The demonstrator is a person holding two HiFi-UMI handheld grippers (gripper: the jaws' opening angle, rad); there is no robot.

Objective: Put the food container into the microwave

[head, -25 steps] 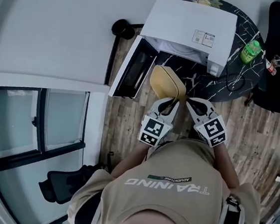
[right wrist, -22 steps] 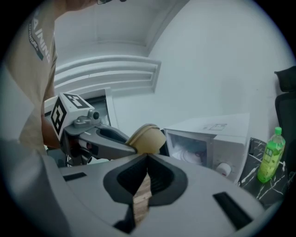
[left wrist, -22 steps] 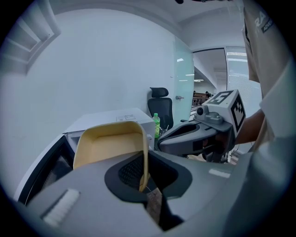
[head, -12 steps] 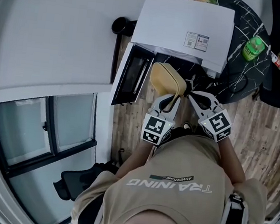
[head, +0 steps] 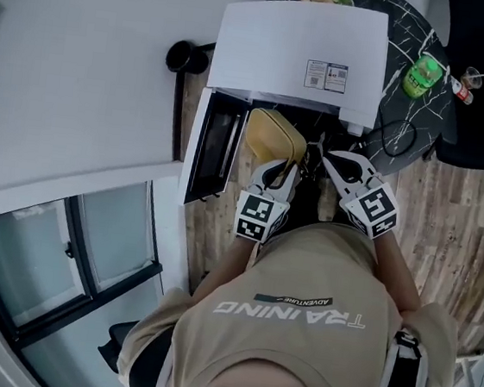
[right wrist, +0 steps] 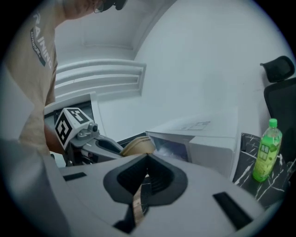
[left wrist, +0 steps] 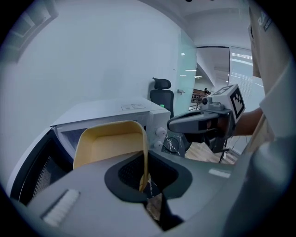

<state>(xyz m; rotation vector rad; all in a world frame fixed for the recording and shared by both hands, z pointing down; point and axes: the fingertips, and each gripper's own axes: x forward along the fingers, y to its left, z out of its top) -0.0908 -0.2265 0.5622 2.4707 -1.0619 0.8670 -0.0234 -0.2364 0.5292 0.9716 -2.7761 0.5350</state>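
A yellow food container [head: 269, 133] hangs tilted in front of the open cavity of the white microwave [head: 301, 52]. The microwave's door [head: 211, 146] swings out to the left. My left gripper [head: 287, 167] is shut on the container's near rim. In the left gripper view the rim [left wrist: 144, 152] runs down between the left gripper's [left wrist: 144, 183] jaws. My right gripper [head: 326, 158] hovers just right of the container, shut with nothing in it. In the right gripper view the right gripper's [right wrist: 147, 160] jaws meet, and the container [right wrist: 138, 147] shows beyond them beside the microwave [right wrist: 199, 139].
The microwave stands on a round black marble table [head: 411, 121]. A green bottle [head: 422, 74] and a looped cable [head: 396, 138] sit to its right. A black office chair [head: 479, 129] stands at the far right. A glass partition [head: 89, 240] lies to the left.
The person has stepped closer. The left gripper has carried the container forward to the microwave's opening, and the right gripper has moved along beside it.
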